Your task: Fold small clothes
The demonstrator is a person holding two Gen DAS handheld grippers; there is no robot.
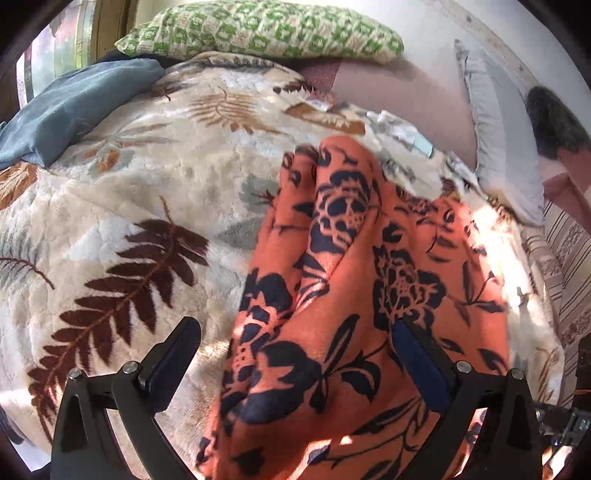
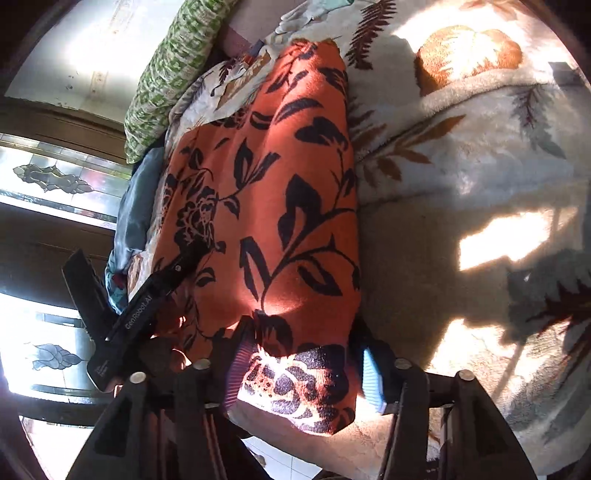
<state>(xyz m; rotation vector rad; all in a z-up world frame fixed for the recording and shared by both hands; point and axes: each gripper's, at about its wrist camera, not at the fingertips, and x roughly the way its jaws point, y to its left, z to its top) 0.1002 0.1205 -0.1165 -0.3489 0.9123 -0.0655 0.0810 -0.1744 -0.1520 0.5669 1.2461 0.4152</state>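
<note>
An orange garment with black flowers (image 1: 351,295) lies folded lengthwise on a cream leaf-print blanket (image 1: 129,177). My left gripper (image 1: 295,332) is open, its fingers wide apart over the garment's near end; the right finger (image 1: 417,354) rests on the cloth, the left finger (image 1: 173,350) is over the blanket. In the right wrist view the garment (image 2: 280,192) stretches away from me. My right gripper (image 2: 303,365) is open, with the garment's near end between its jaws. The left gripper (image 2: 147,302) shows at the garment's left edge.
A green patterned pillow (image 1: 258,33) and a blue-grey cloth (image 1: 74,99) lie at the bed's far end. A grey cushion (image 1: 498,129) lies at the right. A stained-glass window (image 2: 51,177) is to the left. Sun patches fall on the blanket (image 2: 498,206).
</note>
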